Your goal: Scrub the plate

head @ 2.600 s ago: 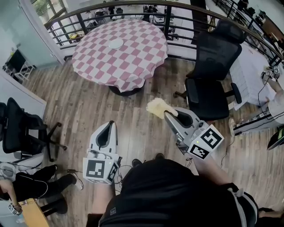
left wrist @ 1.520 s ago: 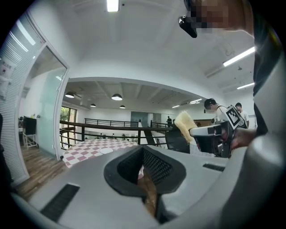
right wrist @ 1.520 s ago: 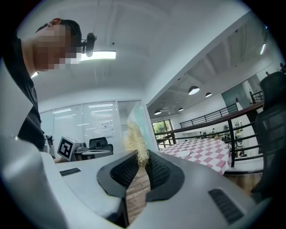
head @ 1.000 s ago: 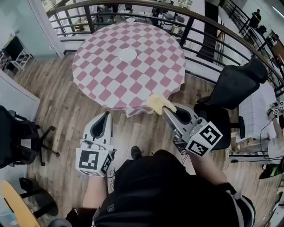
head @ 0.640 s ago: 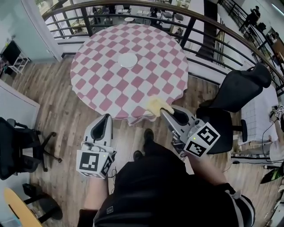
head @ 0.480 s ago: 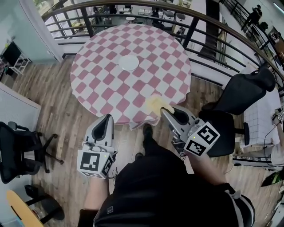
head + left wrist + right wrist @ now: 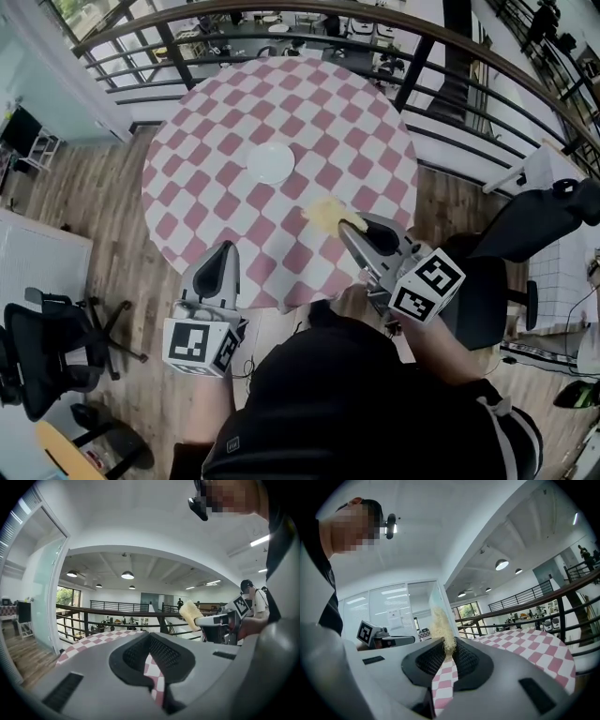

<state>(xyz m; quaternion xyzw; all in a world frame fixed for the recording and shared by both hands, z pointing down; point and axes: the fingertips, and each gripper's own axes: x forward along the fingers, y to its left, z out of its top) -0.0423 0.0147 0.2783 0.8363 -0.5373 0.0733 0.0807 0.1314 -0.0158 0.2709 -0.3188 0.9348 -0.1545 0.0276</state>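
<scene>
A small white plate lies near the middle of a round table covered with a pink and white check cloth. My right gripper hangs over the table's near right part, shut on a yellow scrub pad, which sticks out past its tips towards the plate. In the right gripper view the pad stands up from the closed jaws. My left gripper is at the table's near edge, shut with nothing in it. The plate is well ahead of both grippers.
A dark metal railing curves behind the table. A black office chair stands to the right of the table and another at the left on the wood floor. A person stands in the far background.
The table has come much closer. Both grippers have moved forward from over the floor to the table's near edge. The pad stays in the right gripper.
</scene>
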